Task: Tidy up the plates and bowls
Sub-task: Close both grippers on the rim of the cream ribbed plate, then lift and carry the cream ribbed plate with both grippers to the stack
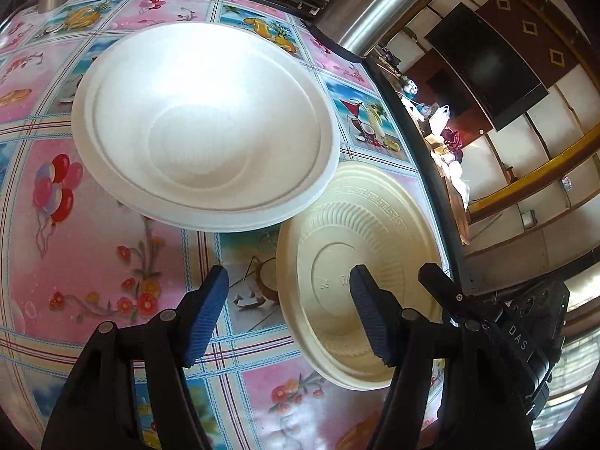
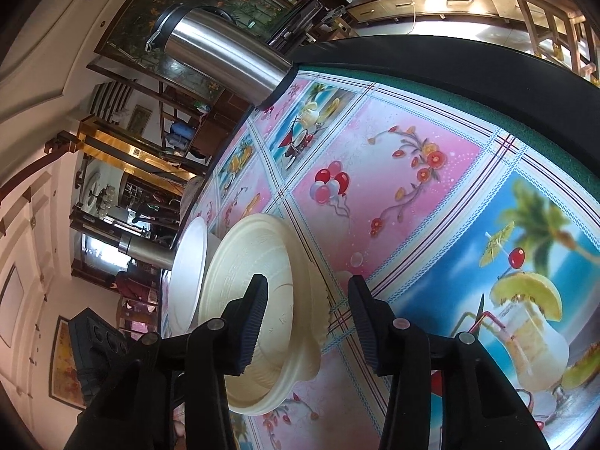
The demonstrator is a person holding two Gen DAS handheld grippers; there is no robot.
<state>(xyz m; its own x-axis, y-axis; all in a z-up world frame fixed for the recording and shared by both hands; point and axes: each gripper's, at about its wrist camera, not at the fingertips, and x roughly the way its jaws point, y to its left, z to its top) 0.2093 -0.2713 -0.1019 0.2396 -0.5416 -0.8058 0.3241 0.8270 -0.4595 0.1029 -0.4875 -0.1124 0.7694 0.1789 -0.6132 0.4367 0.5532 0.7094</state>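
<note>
A cream ribbed bowl (image 1: 360,217) sits on the flowered tablecloth (image 1: 93,247) near the table's right edge. My left gripper (image 1: 288,275) hovers open over its near rim, one fingertip above the bowl's inside and the other above the cloth. My right gripper (image 2: 306,283) straddles the wall of the same cream bowl (image 2: 255,247). Its left finger is inside the bowl, and its right finger (image 2: 365,322) stands outside with a strip of cloth showing between pad and wall. A bigger white bowl (image 1: 202,112), showing a double rim, lies just beyond; in the right wrist view this white bowl (image 2: 191,273) is behind the cream one.
A tall steel flask (image 1: 378,3) stands at the far corner of the table, the same flask (image 2: 213,52) in the right wrist view. A second steel vessel (image 2: 146,255) stands behind the white bowl. The table's dark edge (image 1: 412,120) runs close to the cream bowl.
</note>
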